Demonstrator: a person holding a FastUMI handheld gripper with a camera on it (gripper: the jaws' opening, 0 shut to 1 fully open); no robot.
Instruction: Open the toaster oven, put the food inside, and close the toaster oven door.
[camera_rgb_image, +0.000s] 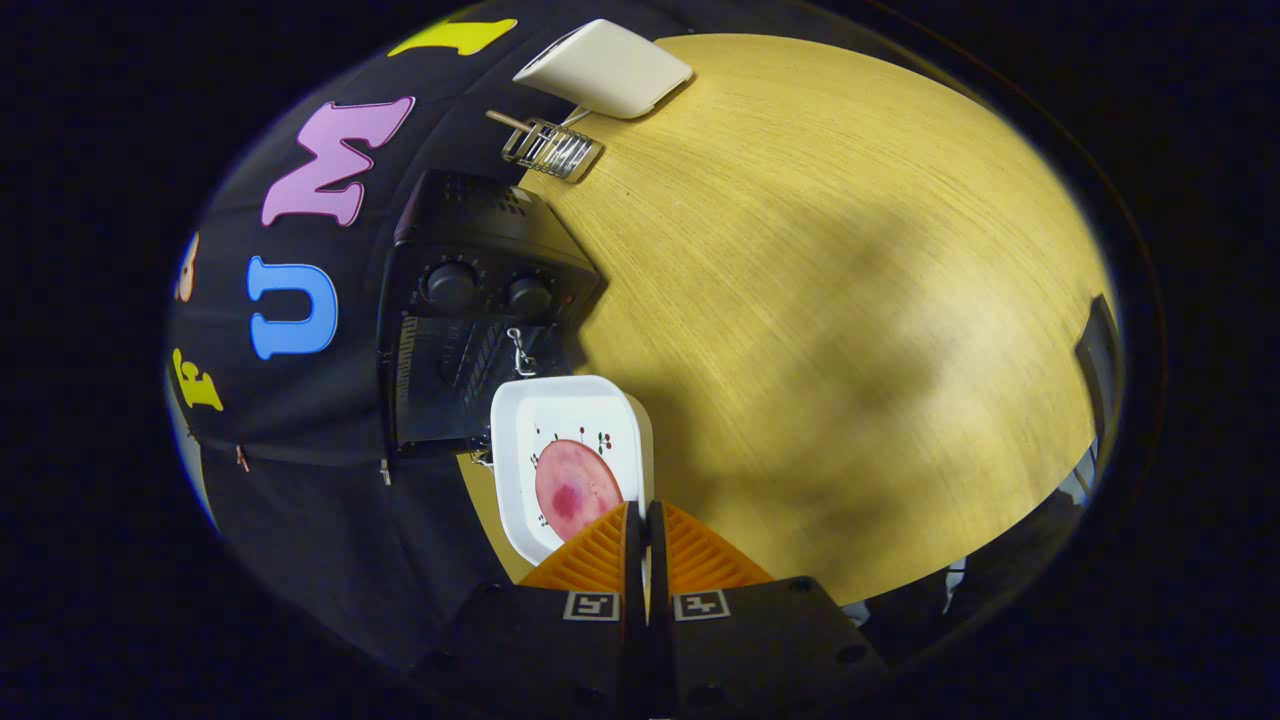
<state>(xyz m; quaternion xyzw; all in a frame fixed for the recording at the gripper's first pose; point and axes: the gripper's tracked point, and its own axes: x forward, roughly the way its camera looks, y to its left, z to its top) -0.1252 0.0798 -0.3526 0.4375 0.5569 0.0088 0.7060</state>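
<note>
A: Gripper view first: what were the jaws of the orange ribbed two-finger gripper (641, 520) doing?

B: They were pressed together on the rim of a white square plate with rounded corners (520, 440). The plate's edge ran into the thin slit between the two fingers, so both pinched it.

A: And the food?

B: A round pink slice with a darker red blotch (575, 487) lay on the plate, just ahead of the fingers and slightly to one side of them.

A: Where was the oven?

B: The black toaster oven with two round knobs (470, 300) stood beyond the plate, at the edge of the pale wood-grain table (850, 300) by the booth's wall. Its door was open, the dark inside showing, and the plate's far edge was at the opening.

A: Anything else on the table?

B: Well beyond the oven lay a small metal wire rack (552, 150), and just past it a cream flat rounded box (605, 68).
</note>
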